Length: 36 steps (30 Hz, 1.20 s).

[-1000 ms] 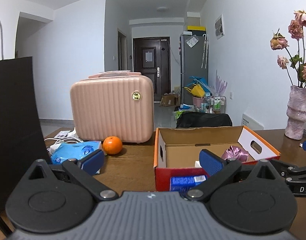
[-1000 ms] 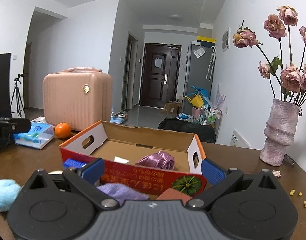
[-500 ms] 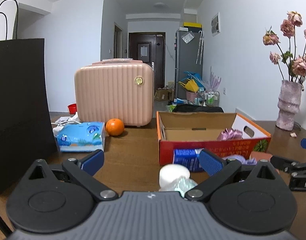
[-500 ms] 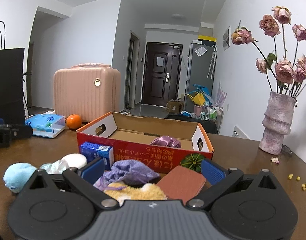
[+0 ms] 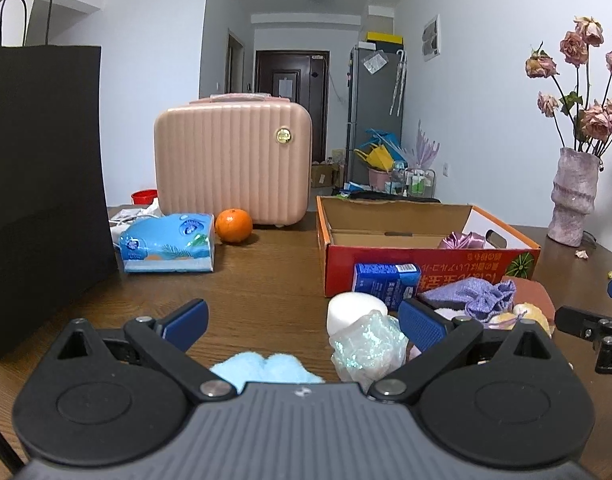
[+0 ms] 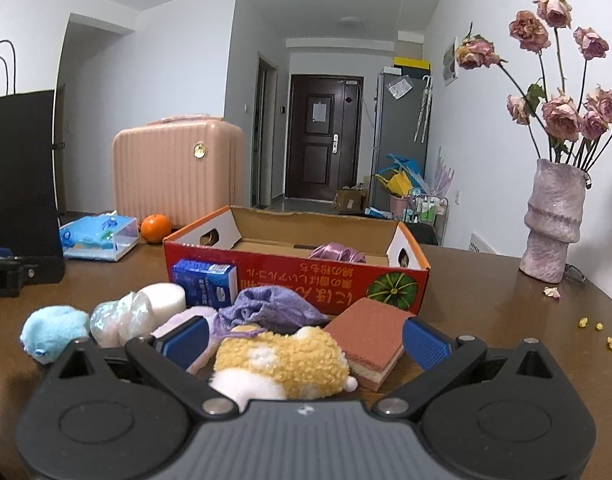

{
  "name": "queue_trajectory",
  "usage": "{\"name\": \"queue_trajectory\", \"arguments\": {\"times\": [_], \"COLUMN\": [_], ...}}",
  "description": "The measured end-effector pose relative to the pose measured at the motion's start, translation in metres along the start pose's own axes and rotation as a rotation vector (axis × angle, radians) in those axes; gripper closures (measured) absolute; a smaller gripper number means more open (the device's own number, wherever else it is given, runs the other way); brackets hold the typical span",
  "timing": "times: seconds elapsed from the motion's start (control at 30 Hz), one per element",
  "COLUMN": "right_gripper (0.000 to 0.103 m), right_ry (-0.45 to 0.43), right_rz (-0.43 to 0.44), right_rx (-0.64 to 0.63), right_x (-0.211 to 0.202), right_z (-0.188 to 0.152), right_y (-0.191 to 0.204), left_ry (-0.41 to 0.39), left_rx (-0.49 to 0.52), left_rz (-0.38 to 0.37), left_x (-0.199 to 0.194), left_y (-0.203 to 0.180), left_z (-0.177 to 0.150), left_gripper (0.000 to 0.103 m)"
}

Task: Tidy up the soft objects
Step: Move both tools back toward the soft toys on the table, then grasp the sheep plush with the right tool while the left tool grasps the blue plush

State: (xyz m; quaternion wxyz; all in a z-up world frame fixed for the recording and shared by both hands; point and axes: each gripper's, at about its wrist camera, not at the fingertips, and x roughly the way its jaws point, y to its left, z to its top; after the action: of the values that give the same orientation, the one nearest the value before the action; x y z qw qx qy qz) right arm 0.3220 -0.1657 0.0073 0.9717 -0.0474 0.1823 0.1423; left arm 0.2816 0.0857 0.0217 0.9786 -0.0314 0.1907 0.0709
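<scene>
Hovering low over soft toys (image 6: pixel 282 356), both hand-held grippers (image 5: pixel 302 322) (image 6: pixel 304 338) spread.

One box (image 6: pixel 294 268), one orange (image 6: pixel 155 227)

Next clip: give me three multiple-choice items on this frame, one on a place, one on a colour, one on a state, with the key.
1. Where is the orange?
A. inside the box
B. between tissue pack and pink case
C. beside the vase

2. What colour is the satin bow in the cardboard box?
A. green
B. purple
C. black

3. How is the right hand-held gripper?
A. open, holding nothing
B. shut on the sponge
C. shut on the bow

Key: B, it sits on the table there; B, it shows purple; A, both fingers stand wide around the yellow plush.
</scene>
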Motion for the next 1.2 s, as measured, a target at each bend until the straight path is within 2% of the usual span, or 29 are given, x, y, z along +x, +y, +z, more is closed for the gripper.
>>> {"name": "queue_trajectory", "arguments": {"times": [0.37, 0.5, 0.57, 0.7, 0.83, 1.0, 1.07, 1.2], "right_gripper": [0.0, 0.003, 0.013, 0.025, 0.047, 0.052, 0.056, 0.057], "right_ry": [0.129, 0.157, 0.179, 0.22, 0.229, 0.209, 0.188, 0.135], "right_rz": [0.029, 0.032, 0.024, 0.014, 0.053, 0.053, 0.058, 0.06], "right_rx": [-0.035, -0.033, -0.029, -0.003, 0.022, 0.009, 0.015, 0.036], "right_x": [0.025, 0.037, 0.044, 0.055, 0.056, 0.052, 0.048, 0.036], "right_z": [-0.015, -0.02, -0.022, -0.024, -0.024, -0.024, -0.022, -0.017], "right_y": [0.016, 0.025, 0.028, 0.025, 0.021, 0.023, 0.022, 0.017], "left_ry": [0.047, 0.049, 0.051, 0.049, 0.059, 0.075, 0.079, 0.085], "left_rx": [-0.006, -0.006, -0.005, -0.009, -0.011, -0.02, -0.024, -0.027], "left_rz": [0.004, 0.004, 0.006, 0.005, 0.007, 0.017, 0.02, 0.028], "left_x": [0.01, 0.011, 0.011, 0.01, 0.012, 0.015, 0.016, 0.018], "left_y": [0.001, 0.001, 0.0, 0.0, 0.001, 0.002, 0.002, 0.002], "left_z": [-0.003, -0.003, -0.003, -0.003, -0.003, -0.004, -0.005, -0.006], "left_gripper": [0.0, 0.0, 0.0, 0.0, 0.0, 0.0, 0.0, 0.0]}}
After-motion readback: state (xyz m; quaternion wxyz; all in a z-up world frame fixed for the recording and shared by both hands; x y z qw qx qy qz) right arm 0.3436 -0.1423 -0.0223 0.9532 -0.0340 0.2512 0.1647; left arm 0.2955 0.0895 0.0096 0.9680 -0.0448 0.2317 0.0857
